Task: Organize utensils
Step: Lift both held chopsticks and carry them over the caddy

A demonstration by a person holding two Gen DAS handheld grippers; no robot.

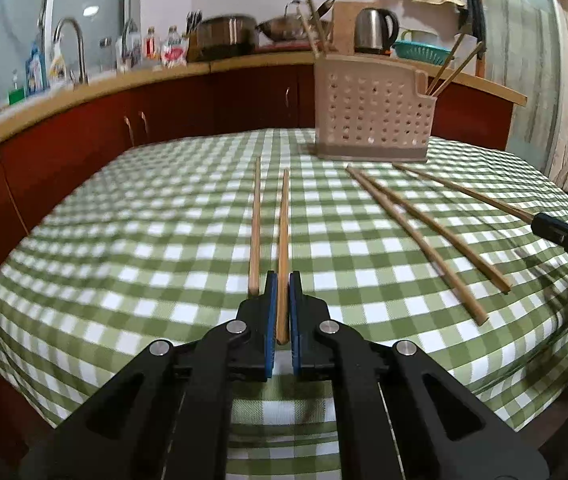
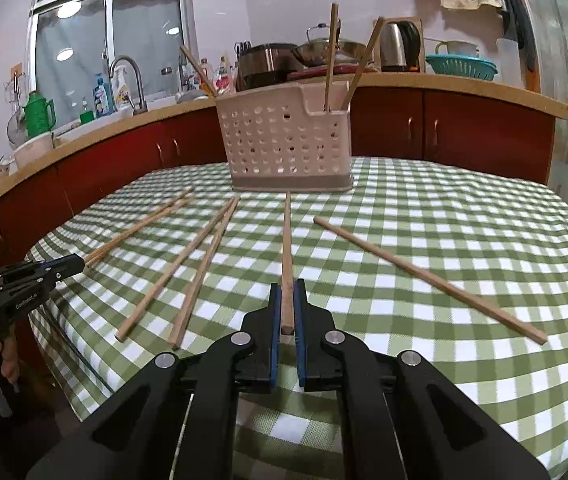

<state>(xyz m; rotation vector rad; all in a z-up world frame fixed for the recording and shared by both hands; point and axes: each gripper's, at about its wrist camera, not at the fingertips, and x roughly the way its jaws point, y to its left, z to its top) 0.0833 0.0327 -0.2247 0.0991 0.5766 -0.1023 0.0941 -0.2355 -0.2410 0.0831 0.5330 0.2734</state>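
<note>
Wooden chopsticks lie on a green checked tablecloth (image 1: 164, 240). My left gripper (image 1: 282, 280) is shut on the near end of one chopstick (image 1: 284, 240); a second chopstick (image 1: 256, 224) lies just left of it. My right gripper (image 2: 287, 292) is shut on the near end of another chopstick (image 2: 287, 248), which points at the perforated beige utensil holder (image 2: 287, 140). The holder (image 1: 371, 112) stands at the table's far side with a few chopsticks upright in it. Two loose chopsticks (image 1: 423, 236) lie between the grippers. One more chopstick (image 2: 423, 276) lies to the right.
A kitchen counter (image 2: 443, 84) with red cabinets runs behind the table, holding a kettle (image 2: 397, 46), pots, a teal colander (image 2: 461, 66), bottles and a sink tap (image 2: 126, 80). The left gripper also shows at the left edge of the right wrist view (image 2: 64, 266).
</note>
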